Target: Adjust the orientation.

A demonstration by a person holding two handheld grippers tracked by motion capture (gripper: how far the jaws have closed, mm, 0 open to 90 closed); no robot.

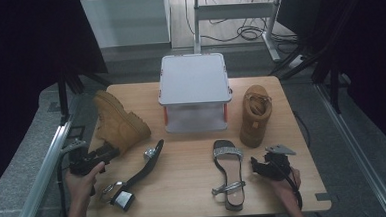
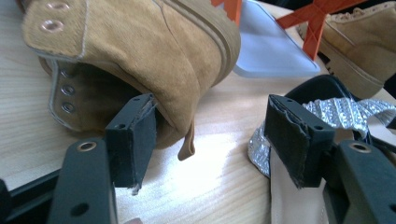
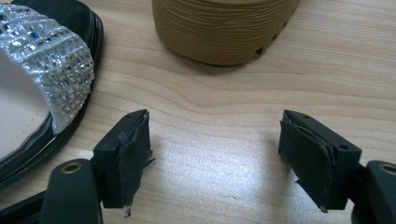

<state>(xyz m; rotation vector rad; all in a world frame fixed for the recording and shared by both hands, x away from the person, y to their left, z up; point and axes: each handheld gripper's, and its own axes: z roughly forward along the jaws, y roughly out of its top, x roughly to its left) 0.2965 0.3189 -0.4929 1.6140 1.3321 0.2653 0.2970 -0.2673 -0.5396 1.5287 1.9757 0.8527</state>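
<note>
Two tan suede boots and two black sandals with glittering silver straps lie on the wooden table [image 1: 185, 189]. The left boot [image 1: 119, 121] lies on its side. My left gripper [image 1: 110, 152] is open at that boot's ankle collar [image 2: 140, 42]: one pad [image 2: 133, 140] sits at the rim of the boot's opening, the other pad [image 2: 294, 135] stands apart in front of a sandal [image 2: 336, 112]. Nothing is between the open jaws of my right gripper [image 1: 256, 166], which hovers low over bare wood [image 3: 215, 140]. The right sandal [image 3: 51, 60] is beside it and the right boot's sole [image 3: 224, 28] ahead.
A translucent box with a grey lid [image 1: 194, 81] and orange latches stands at the back middle. The left sandal [image 1: 139, 176] lies on its side, the right sandal [image 1: 228, 174] lies flat, and the right boot [image 1: 255, 115] stands upright. A metal rail [image 1: 44, 171] runs along the table's left.
</note>
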